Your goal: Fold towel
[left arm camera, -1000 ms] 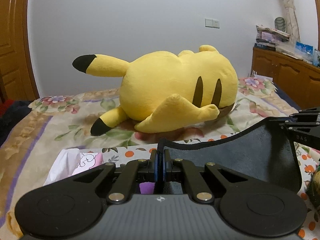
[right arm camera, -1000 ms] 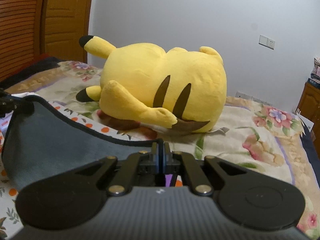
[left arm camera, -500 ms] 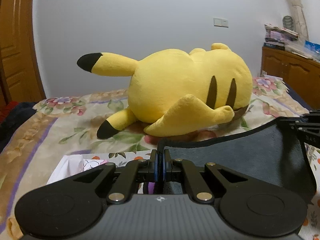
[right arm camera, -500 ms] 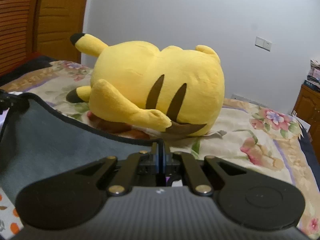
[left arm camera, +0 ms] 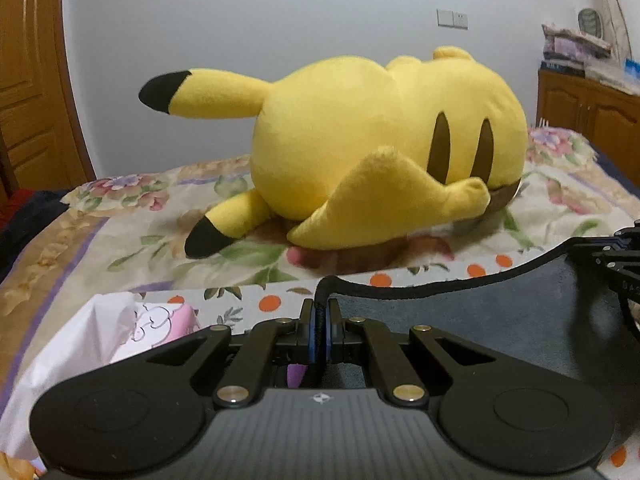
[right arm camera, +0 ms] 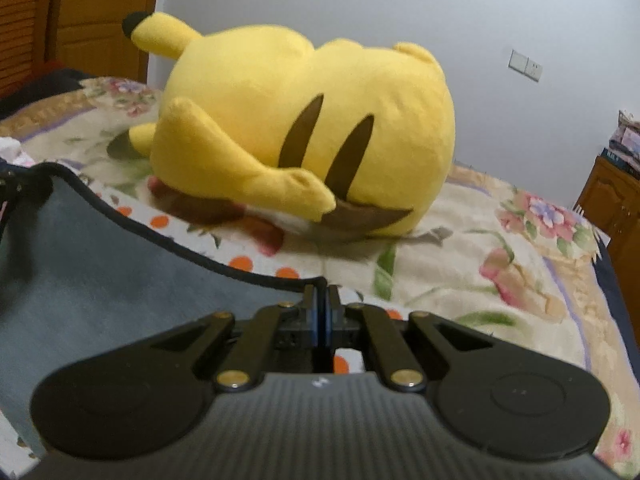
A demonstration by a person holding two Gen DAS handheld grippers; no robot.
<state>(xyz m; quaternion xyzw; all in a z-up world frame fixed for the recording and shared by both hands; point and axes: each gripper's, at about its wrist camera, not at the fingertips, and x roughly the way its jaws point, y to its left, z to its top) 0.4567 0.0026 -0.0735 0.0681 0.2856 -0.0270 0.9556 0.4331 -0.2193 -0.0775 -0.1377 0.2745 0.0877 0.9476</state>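
**Two grippers hold a dark towel stretched above a flowered bed**

The left gripper (left arm camera: 319, 322) has its jaws pressed together on one corner of a dark blue-grey towel (left arm camera: 480, 320), pinching the corded hem between blue pads. The right gripper (right arm camera: 321, 312) clamps the opposite corner of the same towel (right arm camera: 100, 264) in the same way. The cloth hangs between them, its top edge sagging in a shallow curve, lifted above a floral bedspread (right arm camera: 460, 248) and an orange-dotted sheet (left arm camera: 272, 302). Just beyond the towel lies a large yellow plush toy (left arm camera: 380, 140) on its side, black-tipped ears pointing left. A white and pink cloth (left arm camera: 120, 332) sits crumpled beside the left gripper. Wooden cabinets (left arm camera: 592, 104) stand far right.
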